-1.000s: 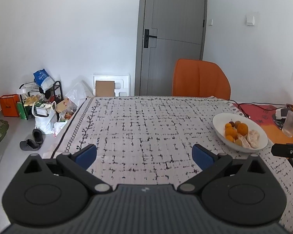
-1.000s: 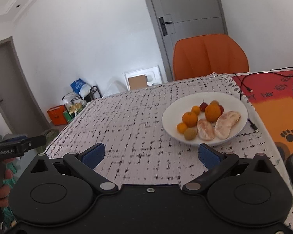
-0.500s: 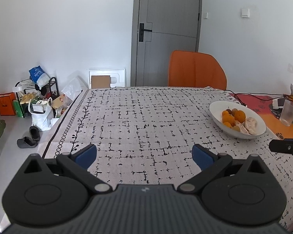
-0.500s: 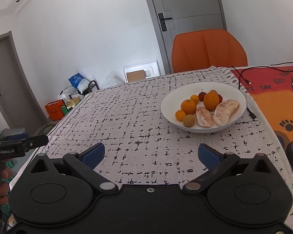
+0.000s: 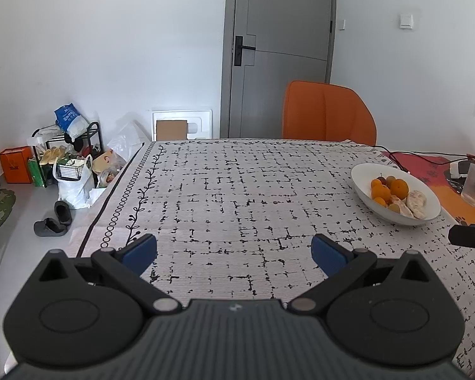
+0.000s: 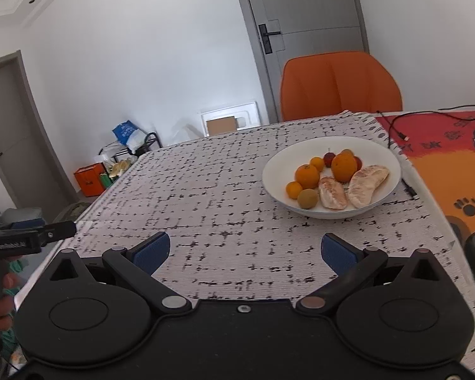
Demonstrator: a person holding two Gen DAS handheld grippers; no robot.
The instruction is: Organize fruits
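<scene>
- A white bowl (image 6: 331, 212) of fruit sits on a black-and-white patterned tablecloth (image 6: 224, 196), toward the table's right side.
- Inside lie oranges (image 6: 307, 175), two peeled pomelo segments (image 6: 367, 182), a kiwi (image 6: 307, 198) and small red fruits, all close together.
- The right gripper (image 6: 243, 250) hovers near the bowl, jaws spread wide and empty.
- The left gripper (image 5: 234, 251) hangs over bare cloth, well apart from the bowl, also wide and empty.
- An orange chair (image 5: 327, 112) stands behind the table.
</scene>
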